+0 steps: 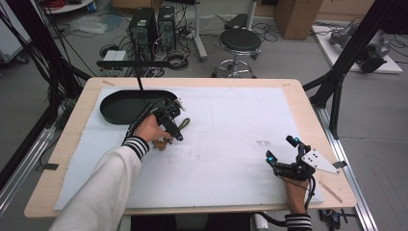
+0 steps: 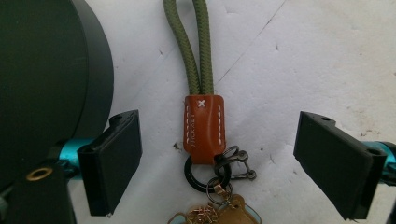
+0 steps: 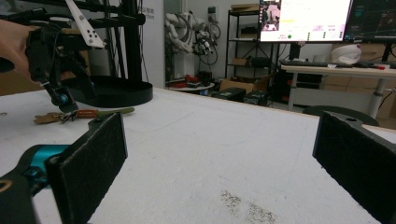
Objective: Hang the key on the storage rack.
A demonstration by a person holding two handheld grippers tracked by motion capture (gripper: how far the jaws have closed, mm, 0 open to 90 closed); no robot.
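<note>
Presently, I see the black oval tray (image 1: 126, 107) at the mat's ten o'clock corner; nothing is visible inside it. My left gripper (image 1: 169, 120) hangs wide open over the keychain (image 2: 204, 122), jaws either side of its orange leather tab, touching nothing; the tray wall sits just beside. My right gripper (image 1: 281, 153) rests open at five o'clock, bare white mat (image 1: 231, 134) ahead.

I'm looking over a grey floor (image 1: 288, 57) strewn with cables, a black round stool (image 1: 240, 41) beyond the tabletop (image 1: 308, 110), two computer towers (image 1: 153, 26) left of it, cardboard boxes (image 1: 298, 17) behind, lit monitors (image 3: 306, 18) over a desk (image 3: 336, 70).
</note>
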